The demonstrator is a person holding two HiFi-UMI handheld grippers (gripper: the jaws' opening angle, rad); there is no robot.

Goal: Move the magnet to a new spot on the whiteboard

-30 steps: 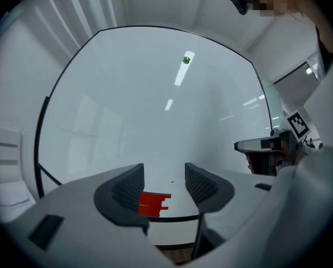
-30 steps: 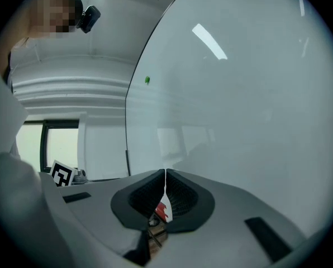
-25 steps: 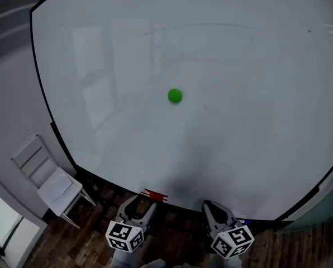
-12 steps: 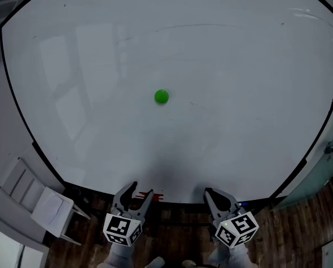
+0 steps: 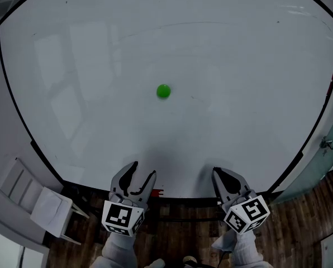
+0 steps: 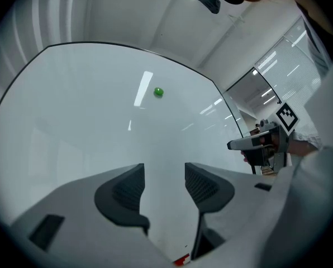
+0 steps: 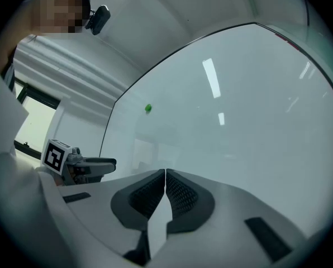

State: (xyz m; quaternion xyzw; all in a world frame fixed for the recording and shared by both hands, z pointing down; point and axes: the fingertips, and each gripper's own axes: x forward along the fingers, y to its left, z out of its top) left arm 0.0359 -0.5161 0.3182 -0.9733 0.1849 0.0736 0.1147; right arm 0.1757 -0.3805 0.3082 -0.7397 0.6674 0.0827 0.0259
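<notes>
A round green magnet (image 5: 163, 91) sticks to the middle of the large whiteboard (image 5: 239, 66). It also shows in the left gripper view as the magnet (image 6: 158, 92) and small in the right gripper view as the magnet (image 7: 148, 109). My left gripper (image 5: 142, 174) hangs open near the board's lower edge, well below the magnet, with nothing between its fingers. My right gripper (image 5: 218, 175) is shut and empty, below and right of the magnet, also at the lower edge.
A red item (image 5: 157, 192) lies on the ledge under the board between the grippers. A white chair (image 5: 35, 202) stands at the lower left on the wood floor (image 5: 300, 228). The board's black frame (image 5: 314, 133) curves down the right side.
Both grippers have risen toward the board's lower edge. The view has shifted, so the magnet sits slightly higher in the frame. The magnet stays on the board.
</notes>
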